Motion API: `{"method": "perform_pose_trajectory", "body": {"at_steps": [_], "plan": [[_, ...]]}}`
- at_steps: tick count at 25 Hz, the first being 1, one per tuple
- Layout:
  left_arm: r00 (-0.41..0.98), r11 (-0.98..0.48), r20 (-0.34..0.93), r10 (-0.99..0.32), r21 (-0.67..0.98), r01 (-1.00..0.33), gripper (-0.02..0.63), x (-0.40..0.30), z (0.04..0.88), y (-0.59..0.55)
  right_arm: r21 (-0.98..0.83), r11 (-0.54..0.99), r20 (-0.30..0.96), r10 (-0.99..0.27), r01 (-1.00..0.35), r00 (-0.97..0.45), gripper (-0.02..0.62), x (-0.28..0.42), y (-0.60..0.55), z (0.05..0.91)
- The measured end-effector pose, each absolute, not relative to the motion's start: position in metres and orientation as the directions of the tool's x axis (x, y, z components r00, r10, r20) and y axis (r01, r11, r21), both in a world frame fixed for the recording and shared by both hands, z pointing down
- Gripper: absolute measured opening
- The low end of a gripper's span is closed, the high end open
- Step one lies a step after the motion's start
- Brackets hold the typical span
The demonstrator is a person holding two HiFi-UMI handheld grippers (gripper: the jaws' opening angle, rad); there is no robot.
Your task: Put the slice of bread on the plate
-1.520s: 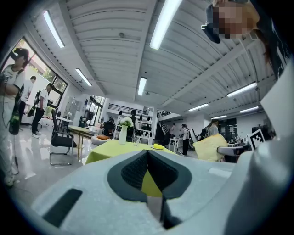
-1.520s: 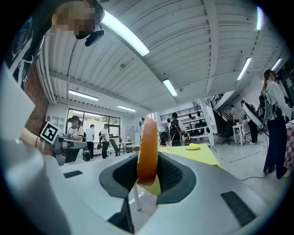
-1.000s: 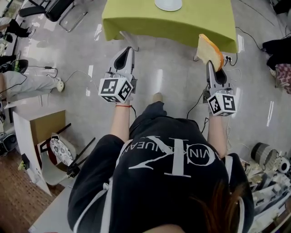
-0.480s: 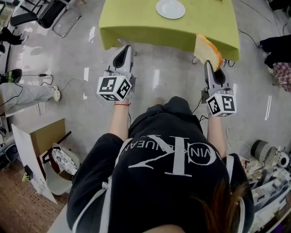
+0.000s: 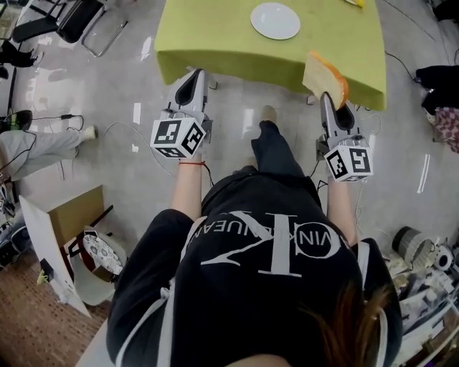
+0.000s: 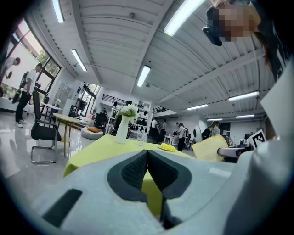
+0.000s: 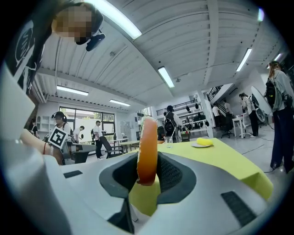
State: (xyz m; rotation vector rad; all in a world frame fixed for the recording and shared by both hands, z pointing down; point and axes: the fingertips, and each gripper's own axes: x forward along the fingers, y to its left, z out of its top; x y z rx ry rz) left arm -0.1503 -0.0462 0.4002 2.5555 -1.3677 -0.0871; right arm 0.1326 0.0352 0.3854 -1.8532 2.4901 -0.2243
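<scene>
Left gripper: [image 5: 196, 76] held level, its tip just short of the desk's near edge. In its own view [image 6: 147, 155] the jaws are together, pads meeting, with nothing between them.
Desk: [image 5: 215, 39] covered with a yellow-green cloth, straight ahead of both grippers.
Vase: [image 6: 123, 129] white, with flowers, far across the desk from the left gripper, with a glass [image 6: 140, 137] just beside it.
Plate: [image 5: 275, 20] white, on the desk ahead of the two grippers and between them, well apart from both.
Slice of bread: [image 5: 324, 76] stands on edge in the right gripper, over the desk's near edge and to the right of the plate, not touching it. Its brown crust [image 7: 148, 147] faces that gripper's camera.
Right gripper: [image 5: 328, 99] held level, jaws clamped on the slice of bread, one pad against each face [image 7: 148, 172].
Yellow item: [image 7: 202, 142] on a small dish, far ahead and to the right of the right gripper.
</scene>
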Motion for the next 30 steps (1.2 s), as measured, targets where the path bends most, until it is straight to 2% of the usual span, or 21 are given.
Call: {"method": "perform_pose_trajectory", "body": {"at_steps": [8,21,30], "plan": [[0.541,-0.516,0.059,-0.839,0.23,-0.825,0.011,-0.122,0.395,-0.111,-0.188,0.372,0.026,-0.923,-0.909,-0.383,0.097,0.146,-0.049,0.375],[0.493,-0.449,0.129,-0.861,0.263,-0.854,0.009,-0.099,0.418,-0.166,-0.438,0.473,0.104,-0.818,-0.764,-0.566,0.098,0.127,-0.153,0.402],[0.44,-0.396,0.158,-0.884,0.25,-0.884,0.009,-0.103,0.417,-0.191,-0.659,0.416,0.167,-0.731,-0.626,-0.662,0.098,0.11,-0.197,0.429]]}}
